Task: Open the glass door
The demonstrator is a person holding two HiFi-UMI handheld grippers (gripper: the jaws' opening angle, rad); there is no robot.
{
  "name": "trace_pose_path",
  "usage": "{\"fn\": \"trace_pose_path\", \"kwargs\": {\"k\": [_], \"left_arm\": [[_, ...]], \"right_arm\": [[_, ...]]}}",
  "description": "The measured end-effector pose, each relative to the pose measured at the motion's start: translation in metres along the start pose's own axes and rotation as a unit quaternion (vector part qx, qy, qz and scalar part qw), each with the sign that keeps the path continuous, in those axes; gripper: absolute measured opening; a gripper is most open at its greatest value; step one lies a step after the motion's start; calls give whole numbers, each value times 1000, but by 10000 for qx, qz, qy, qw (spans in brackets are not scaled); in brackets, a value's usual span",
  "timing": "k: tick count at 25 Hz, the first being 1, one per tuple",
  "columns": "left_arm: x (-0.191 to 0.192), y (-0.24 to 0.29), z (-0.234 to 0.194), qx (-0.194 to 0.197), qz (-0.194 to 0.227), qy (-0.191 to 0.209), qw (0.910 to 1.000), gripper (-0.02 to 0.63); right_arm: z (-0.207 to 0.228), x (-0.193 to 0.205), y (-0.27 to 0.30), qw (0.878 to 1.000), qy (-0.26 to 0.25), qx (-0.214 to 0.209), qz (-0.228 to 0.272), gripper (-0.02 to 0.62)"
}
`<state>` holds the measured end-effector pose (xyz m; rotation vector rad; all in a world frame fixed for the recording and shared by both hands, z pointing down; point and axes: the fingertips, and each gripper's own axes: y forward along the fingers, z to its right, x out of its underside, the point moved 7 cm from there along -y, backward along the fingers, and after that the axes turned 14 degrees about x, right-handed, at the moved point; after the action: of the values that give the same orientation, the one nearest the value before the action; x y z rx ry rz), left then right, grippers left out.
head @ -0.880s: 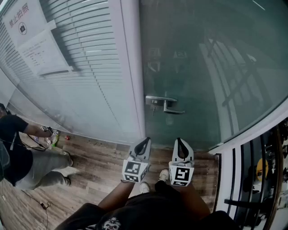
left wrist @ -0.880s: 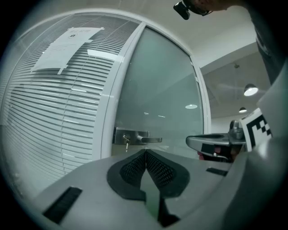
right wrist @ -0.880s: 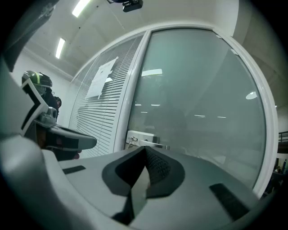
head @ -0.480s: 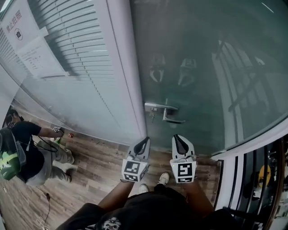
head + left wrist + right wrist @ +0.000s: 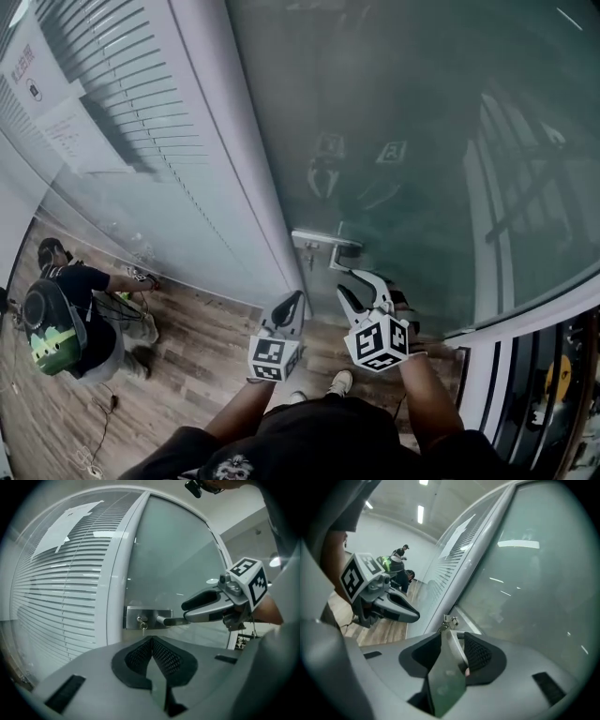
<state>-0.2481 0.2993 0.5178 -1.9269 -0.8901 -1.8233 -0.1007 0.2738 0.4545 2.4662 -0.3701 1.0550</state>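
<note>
Nearest the camera, the left gripper [image 5: 296,300] hung idle over the wood-plank floor [image 5: 187,352]. Its jaws were pressed together on nothing, as its own view showed plainly.

Just beyond it, the right gripper [image 5: 356,284] was up at the brushed-steel lever handle [image 5: 171,620]. Its jaws were parted and set astride the lever. In the right gripper view the flat bar [image 5: 451,652] ran between the pads and nearly filled the gap, but it did not look squeezed.

I judged the step in hand to be taking hold of the handle. The next move would call for clamping the lever, pressing it down, then swinging the door on its hinges.

The handle sat on a steel lock plate [image 5: 317,238] at the left edge of the frosted greenish glass door [image 5: 422,141], which stood closed against the white door frame post [image 5: 234,141].

Only the left gripper view showed the small key [image 5: 142,625] hanging from the lock, and the right gripper side-on at the lever. The head view hid that contact under the gripper's body.

Farther left were white slatted blinds [image 5: 122,75] with paper notices [image 5: 56,131]. A crouching person in dark clothes [image 5: 70,314] was on the floor, well apart.
</note>
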Motion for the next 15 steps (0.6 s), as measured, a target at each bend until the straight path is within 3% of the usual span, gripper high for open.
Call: {"fn": "trace_pose_path", "kwargs": {"k": [3, 7, 12, 15], "left_arm": [[2, 4, -6, -178, -16, 9, 9998, 6], [3, 9, -10, -345, 14, 27, 9994, 6], [6, 13, -14, -416, -20, 36, 9991, 6], [10, 20, -17, -328, -64, 14, 9994, 6]], "right_arm": [[8, 0, 17, 9964, -703, -394, -260, 147], [15, -1, 32, 9886, -1255, -631, -543, 147], [3, 9, 51, 9665, -2026, -1211, -1009, 147], [-1, 17, 64, 9556, -2237, -1448, -1259, 146]]}}
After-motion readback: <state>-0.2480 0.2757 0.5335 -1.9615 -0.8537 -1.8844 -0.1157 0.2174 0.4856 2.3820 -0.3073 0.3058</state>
